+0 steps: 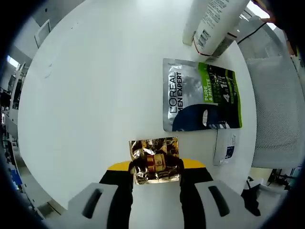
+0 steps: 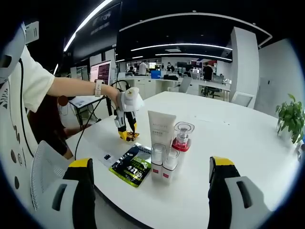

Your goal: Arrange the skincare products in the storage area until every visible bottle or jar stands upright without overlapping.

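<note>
My left gripper (image 1: 156,172) is shut on a crinkled gold foil sachet (image 1: 154,160), held low over the white round table (image 1: 90,95). Beyond it lies a flat silver, green and black L'Oreal sachet (image 1: 200,95), and a small white sachet (image 1: 225,147) lies beside that. White tubes (image 1: 212,21) stand at the far edge of this view. In the right gripper view, my right gripper (image 2: 151,164) is open and holds nothing. Ahead of it stand a white tube (image 2: 161,128), a red-collared clear bottle (image 2: 182,136) and two small white bottles (image 2: 163,163), close together and upright. The green sachet (image 2: 132,165) lies left of them. The left gripper (image 2: 127,114) hangs behind with the gold sachet (image 2: 129,136).
A person's arm (image 2: 76,88) reaches in from the left, holding the left gripper. A grey mesh chair (image 1: 276,109) stands by the table's edge. A potted plant (image 2: 290,117) sits at the far right. The small white sachet (image 2: 107,157) lies near the table rim.
</note>
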Motion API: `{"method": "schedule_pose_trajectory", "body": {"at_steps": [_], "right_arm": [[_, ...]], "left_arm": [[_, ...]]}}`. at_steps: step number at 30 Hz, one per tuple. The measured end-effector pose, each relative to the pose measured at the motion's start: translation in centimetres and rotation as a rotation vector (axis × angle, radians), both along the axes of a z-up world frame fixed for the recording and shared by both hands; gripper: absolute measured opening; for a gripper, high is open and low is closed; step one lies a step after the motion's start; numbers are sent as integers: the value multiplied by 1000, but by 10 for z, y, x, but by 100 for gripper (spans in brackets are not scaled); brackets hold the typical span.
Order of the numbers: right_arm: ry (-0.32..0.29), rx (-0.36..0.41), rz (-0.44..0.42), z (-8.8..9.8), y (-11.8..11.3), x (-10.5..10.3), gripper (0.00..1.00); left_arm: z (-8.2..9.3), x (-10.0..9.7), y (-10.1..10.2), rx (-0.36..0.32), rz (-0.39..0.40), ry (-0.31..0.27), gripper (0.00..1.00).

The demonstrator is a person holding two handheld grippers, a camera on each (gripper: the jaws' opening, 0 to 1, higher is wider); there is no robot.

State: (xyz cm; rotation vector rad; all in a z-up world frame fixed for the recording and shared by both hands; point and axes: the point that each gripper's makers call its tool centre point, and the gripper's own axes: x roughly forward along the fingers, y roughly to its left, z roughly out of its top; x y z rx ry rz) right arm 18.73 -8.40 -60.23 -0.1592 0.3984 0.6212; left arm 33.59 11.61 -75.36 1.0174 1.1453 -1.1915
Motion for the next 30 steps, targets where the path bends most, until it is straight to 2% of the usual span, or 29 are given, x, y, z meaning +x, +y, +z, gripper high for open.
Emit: {"method": "schedule_pose_trajectory", "body": {"at_steps": [14,21,30], "right_arm": [[-3,-10,13,2,3,-4,100],[-2,-13,22,1,5,-6,100],[-10,-12,23,2,6,-7,100]], "left_arm": [[-4,-22,1,-3,-30,8,34],[-8,-23,5,3,-42,0,34],[-12,-33,4,-5,-63,7,34]]}}
